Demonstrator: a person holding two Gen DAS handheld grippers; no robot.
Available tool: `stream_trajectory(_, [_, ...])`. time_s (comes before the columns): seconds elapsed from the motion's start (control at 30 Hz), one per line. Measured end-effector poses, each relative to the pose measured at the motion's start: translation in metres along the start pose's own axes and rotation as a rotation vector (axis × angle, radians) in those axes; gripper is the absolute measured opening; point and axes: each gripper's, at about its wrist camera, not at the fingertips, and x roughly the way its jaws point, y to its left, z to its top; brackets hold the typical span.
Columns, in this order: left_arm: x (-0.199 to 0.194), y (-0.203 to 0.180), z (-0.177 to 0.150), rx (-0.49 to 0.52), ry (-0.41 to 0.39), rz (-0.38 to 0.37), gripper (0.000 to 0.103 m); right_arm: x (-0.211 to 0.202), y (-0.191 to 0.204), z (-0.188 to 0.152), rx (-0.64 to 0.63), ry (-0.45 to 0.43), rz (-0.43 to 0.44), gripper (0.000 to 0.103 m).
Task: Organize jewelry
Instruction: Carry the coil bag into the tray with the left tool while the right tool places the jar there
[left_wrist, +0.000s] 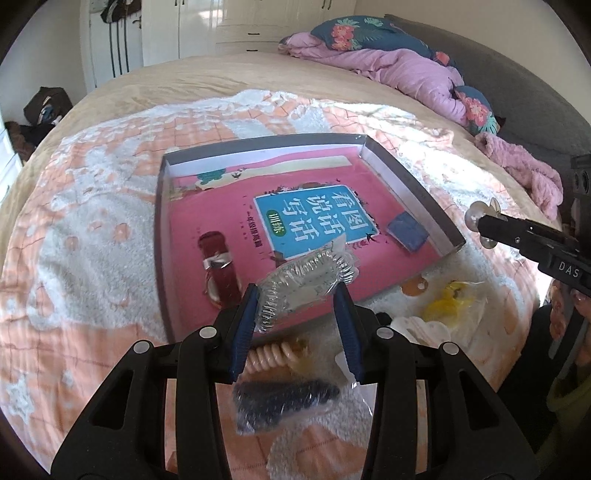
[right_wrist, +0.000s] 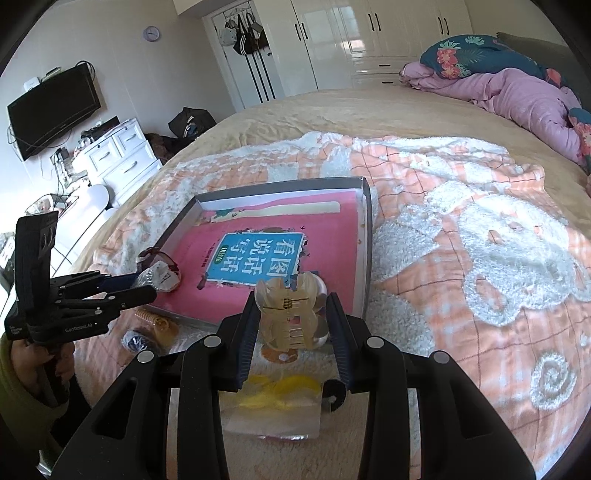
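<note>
Clear-wrapped hair coil (left_wrist: 306, 284) sits clamped in the left gripper (left_wrist: 299, 310); right gripper (right_wrist: 291, 325) clamps a beige claw clip (right_wrist: 290, 314)

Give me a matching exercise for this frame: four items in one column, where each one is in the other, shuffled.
Items:
1. clear packet
2. hair claw
3. blue pouch
4. yellow piece

Places:
A. on the blanket, outside the box
B. in the left gripper
C. inside the box
D. in the right gripper

Pairs: 1-B, 2-D, 3-C, 4-A
</note>
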Motion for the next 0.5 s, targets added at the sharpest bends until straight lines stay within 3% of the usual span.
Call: stream_trajectory(0.5, [0.038, 0.004, 0.017, 0.011, 0.021, 0.001, 0.033, 0.04, -0.015, 0.008, 0.0, 0.048, -0.046, 0.035])
